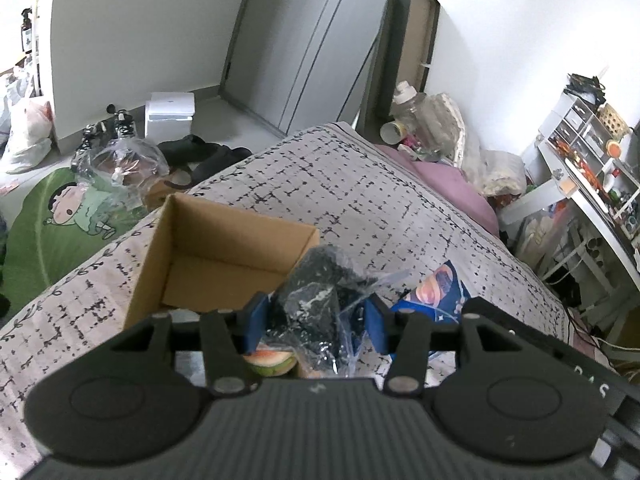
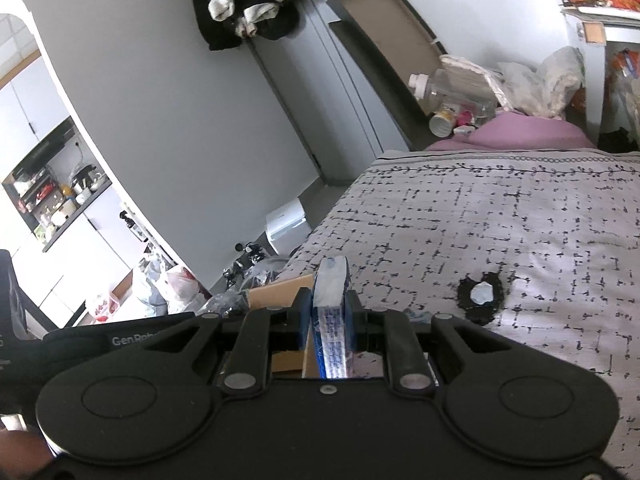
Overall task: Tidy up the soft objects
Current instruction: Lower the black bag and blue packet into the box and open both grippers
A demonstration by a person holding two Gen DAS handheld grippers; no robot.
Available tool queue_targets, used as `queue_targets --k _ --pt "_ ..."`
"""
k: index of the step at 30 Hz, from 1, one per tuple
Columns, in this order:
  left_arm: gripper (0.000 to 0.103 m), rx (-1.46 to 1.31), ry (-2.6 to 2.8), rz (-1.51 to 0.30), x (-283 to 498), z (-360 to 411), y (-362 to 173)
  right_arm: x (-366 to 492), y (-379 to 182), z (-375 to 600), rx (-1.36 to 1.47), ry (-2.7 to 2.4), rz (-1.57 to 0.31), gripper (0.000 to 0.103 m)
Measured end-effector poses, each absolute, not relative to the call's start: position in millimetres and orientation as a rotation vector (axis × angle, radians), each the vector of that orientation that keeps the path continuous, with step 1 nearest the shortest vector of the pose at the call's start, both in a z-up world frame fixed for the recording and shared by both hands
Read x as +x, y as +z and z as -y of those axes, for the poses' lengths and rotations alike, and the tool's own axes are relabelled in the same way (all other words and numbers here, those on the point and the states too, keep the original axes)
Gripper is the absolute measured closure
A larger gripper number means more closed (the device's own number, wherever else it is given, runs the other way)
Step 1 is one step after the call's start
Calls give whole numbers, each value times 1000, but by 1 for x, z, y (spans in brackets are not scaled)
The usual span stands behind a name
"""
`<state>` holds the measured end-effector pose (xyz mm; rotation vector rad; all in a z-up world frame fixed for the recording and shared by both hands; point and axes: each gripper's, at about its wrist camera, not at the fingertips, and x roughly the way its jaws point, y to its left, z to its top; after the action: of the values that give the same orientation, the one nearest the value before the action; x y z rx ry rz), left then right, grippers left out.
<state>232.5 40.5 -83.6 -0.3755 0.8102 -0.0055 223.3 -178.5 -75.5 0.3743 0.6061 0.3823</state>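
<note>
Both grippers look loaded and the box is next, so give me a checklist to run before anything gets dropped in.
1. Left gripper shut on the dark bagged item: ok.
2. Right gripper shut on the blue-and-white packet: ok.
3. Cardboard box open, floor showing: ok.
4. Bagged item over the opening: not ok, it hangs by the box's near right corner.
5. Packet over the box: cannot tell, only a cardboard edge shows behind it.
6. Loose items on the bedspread, such as the space-print pouch: not ok.
</note>
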Motion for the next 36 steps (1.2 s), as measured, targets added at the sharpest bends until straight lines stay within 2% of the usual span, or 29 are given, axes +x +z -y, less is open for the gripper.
queue_targets --k 13,24,27,31,36 --pt "52 -414 36 -812 240 -72 -95 222 -71 139 334 435 -608 85" --pt "52 -476 75 -842 259 -94 -127 228 -80 117 298 449 -644 85" --pt "49 -464 124 -841 261 -98 -130 230 -83 114 297 447 -656 85" --pt "41 -445 174 -820 257 -101 -130 234 -87 110 311 454 -673 85" --pt "38 -475 190 -799 247 -109 -127 240 -92 104 316 463 -687 85"
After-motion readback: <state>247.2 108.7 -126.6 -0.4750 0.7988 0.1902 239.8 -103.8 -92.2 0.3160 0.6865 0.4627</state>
